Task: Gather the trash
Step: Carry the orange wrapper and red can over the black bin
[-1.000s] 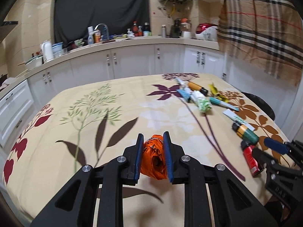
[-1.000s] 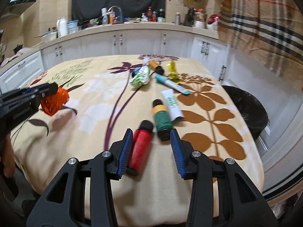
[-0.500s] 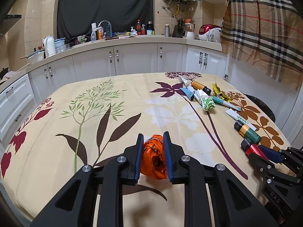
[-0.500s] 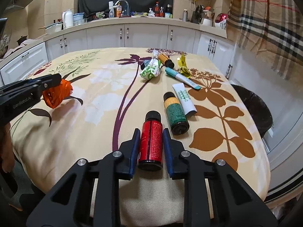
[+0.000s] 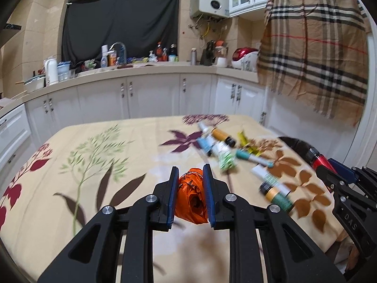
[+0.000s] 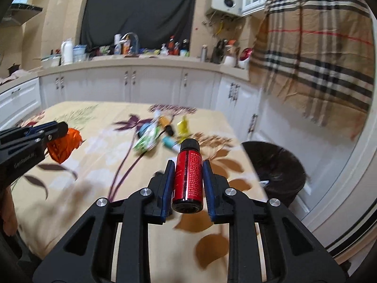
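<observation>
Only from the right wrist: round dark bin, lined with a black bag, mouth open, just off the right edge of the flowered tablecloth and lower than it. From the left wrist, no more than a dark sliver of that bin past the same edge.

Only from the left wrist: small bottle with a green ribbed band and an amber shoulder, lying on its side on the right part of the tablecloth, touching a flat white tube. Further in on the cloth, blurred in both views, a loose heap: amber bottle with black cap, teal tube, crumpled green-and-white wrapper, twisted yellow wrapper.

Left gripper: black frame, blue pads, pinching a crumpled orange plastic bag, thin and shiny, bulging out below the pads, clear of the tablecloth over its near part.

Right gripper: jaws just closed in, now pressing both sides of a red bottle, a smooth glossy cylinder with fine printed text and a black screw cap. Bottle gripped by its body, cap pointing forward beyond the fingertips, base towards the camera, held above the near right part of the tablecloth.
</observation>
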